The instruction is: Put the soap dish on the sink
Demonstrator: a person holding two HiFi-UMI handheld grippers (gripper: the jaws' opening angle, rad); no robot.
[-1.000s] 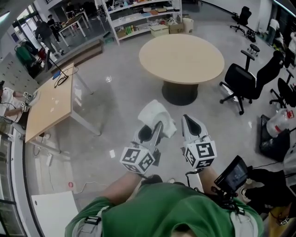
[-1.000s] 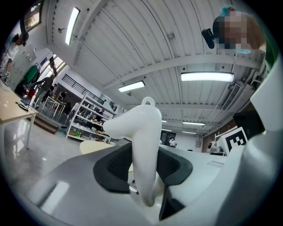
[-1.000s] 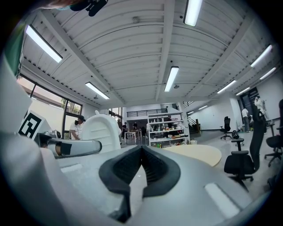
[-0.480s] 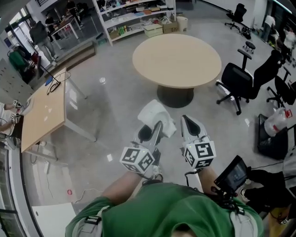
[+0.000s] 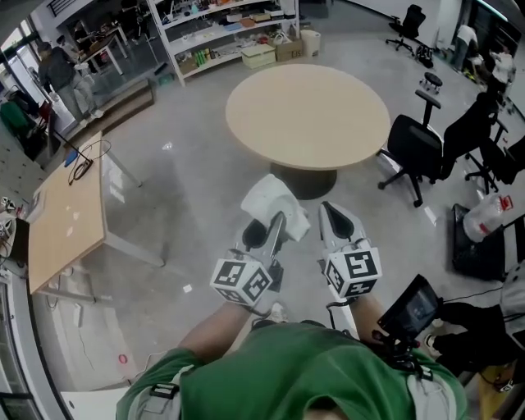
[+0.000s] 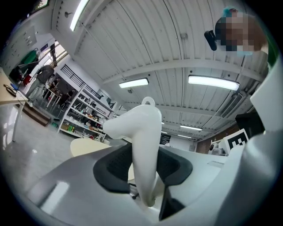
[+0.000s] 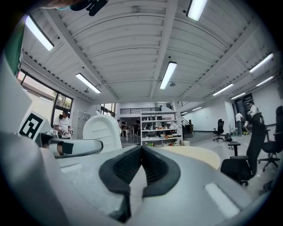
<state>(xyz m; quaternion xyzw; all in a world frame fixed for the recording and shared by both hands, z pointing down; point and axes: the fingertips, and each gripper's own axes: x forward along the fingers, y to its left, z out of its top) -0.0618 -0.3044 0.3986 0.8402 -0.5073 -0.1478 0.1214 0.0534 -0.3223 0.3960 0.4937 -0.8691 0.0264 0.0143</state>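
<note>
Grey polished floor [image 5: 189,180] fills most of the head view, with a round table [image 5: 308,115] ahead, a rectangular table [image 5: 66,221] off to the left, shelving [image 5: 221,25] along the far wall and office chairs [image 5: 426,148] to the right. No sink appears in any view. My left claw [image 6: 142,164] is pinching the soap dish [image 5: 275,203]: the left gripper view shows the white dish standing edge-on between the two jaws, both pressed against it, its broad curved part rising beyond the jaw tips. My right claw [image 7: 141,164] is pressed together with nothing between its jaws, and it sits just beside the left one. Judgement: the step in hand is the carry to the sink, and the placing is not yet begun. To do it well I should hold the pinch firm, since the dish looks smooth and is gripped only by a narrow edge, so it could pivot or slip if jolted. I should find the sink before committing to a path, steer round the table and chairs, and have the empty right claw ready to steady the dish at set-down. Position of the task's thing: in my left claw, projecting forward of its tips, above the floor, just left of the right claw's tips and apart from them.
</note>
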